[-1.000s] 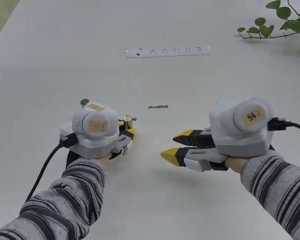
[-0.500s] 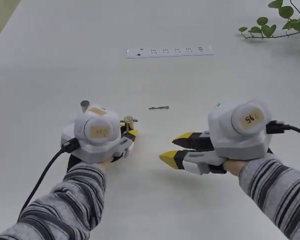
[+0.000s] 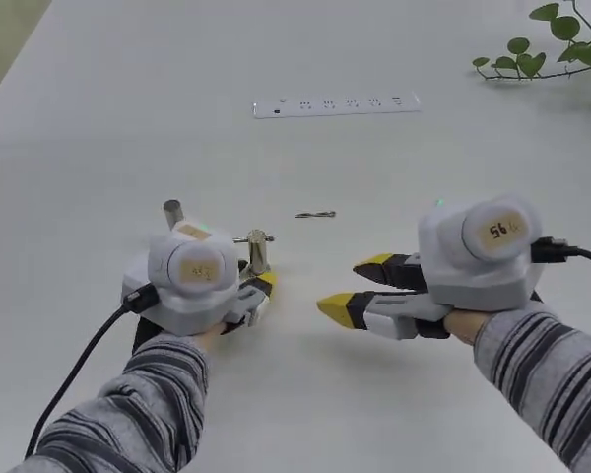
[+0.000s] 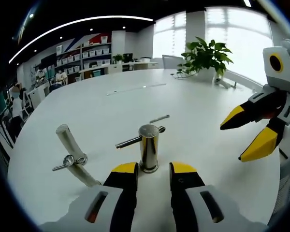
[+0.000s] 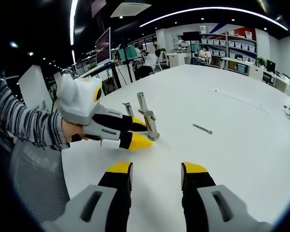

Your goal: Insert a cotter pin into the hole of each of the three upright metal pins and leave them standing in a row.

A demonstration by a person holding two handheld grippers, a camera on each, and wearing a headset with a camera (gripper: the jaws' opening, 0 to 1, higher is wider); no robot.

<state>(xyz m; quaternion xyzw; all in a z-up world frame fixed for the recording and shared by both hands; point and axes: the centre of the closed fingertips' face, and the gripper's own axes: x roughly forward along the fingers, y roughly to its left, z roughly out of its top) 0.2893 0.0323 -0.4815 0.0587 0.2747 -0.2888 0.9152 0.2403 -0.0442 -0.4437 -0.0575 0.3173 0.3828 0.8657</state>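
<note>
You hold left gripper (image 4: pixel 153 167) and right gripper (image 5: pixel 156 167) with claws spread over a white tabletop (image 3: pixel 98 118) carrying a power strip (image 3: pixel 336 102) and potted plant (image 4: pixel 205 53), office shelves (image 4: pixel 87 54) behind.

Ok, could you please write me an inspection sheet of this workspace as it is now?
Surface: white table, plain and matte.
Job's things: near metal pin upright, inserted cotter pin through it; second metal pin further left; loose cotter pin lying flat on the table.
Clutter: power strip at the far side.
Grippers: left gripper open, jaws either side of the near metal pin's base; right gripper open, holding nothing.
Cables: left cable, black, from the left gripper; right cable, black, from the right gripper.
Surroundings: plant at the far right; office shelves beyond.
</note>
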